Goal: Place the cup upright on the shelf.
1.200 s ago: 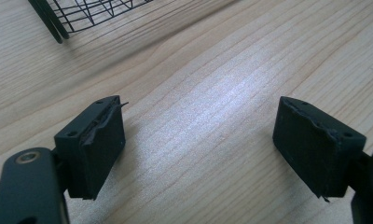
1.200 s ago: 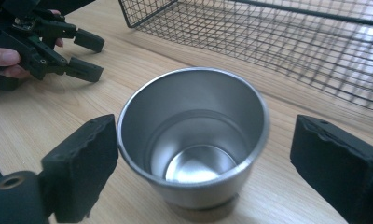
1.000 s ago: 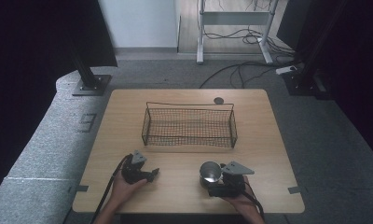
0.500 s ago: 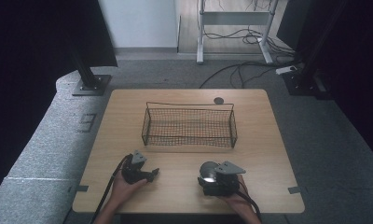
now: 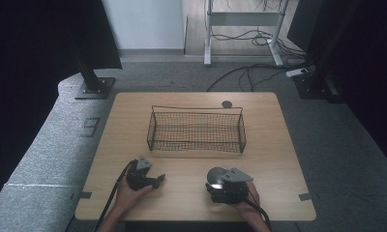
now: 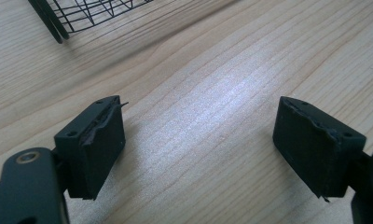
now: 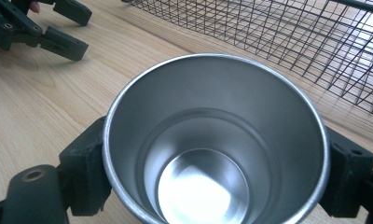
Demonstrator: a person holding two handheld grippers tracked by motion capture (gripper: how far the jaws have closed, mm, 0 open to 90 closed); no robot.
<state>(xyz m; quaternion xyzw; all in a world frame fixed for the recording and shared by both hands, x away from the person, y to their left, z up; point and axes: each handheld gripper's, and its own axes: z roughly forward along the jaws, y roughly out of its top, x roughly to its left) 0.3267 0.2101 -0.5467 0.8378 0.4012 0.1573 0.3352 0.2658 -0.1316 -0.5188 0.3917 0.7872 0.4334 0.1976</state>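
A: From the high view, where is the steel cup [image 5: 215,176]?

B: It stands on the table [image 5: 278,145] near the front edge, right of centre, at the tip of the right hand-held gripper [image 5: 218,182]. The wire basket [image 5: 196,129] sits well apart from it, farther back on the table. The left hand-held gripper [image 5: 158,180] rests on the table to the cup's left, a clear gap between them.

A: And the left gripper view?

B: The left hand-held gripper [image 6: 198,149] has its jaws spread wide over bare wood, nothing between them. A corner of the wire basket [image 6: 82,14] shows at the top left.

A: What does the right gripper view add?

B: The steel cup [image 7: 212,154] stands upright with its mouth open to the camera, squarely between the jaws of the right hand-held gripper [image 7: 212,172]. The jaws have just been closing, and both pads now press against the cup's wall, one on each side, so it is clamped on the cup. The wire basket [image 7: 287,42] lies just beyond, and the left hand-held gripper [image 7: 65,28] shows at the top left, jaws apart.
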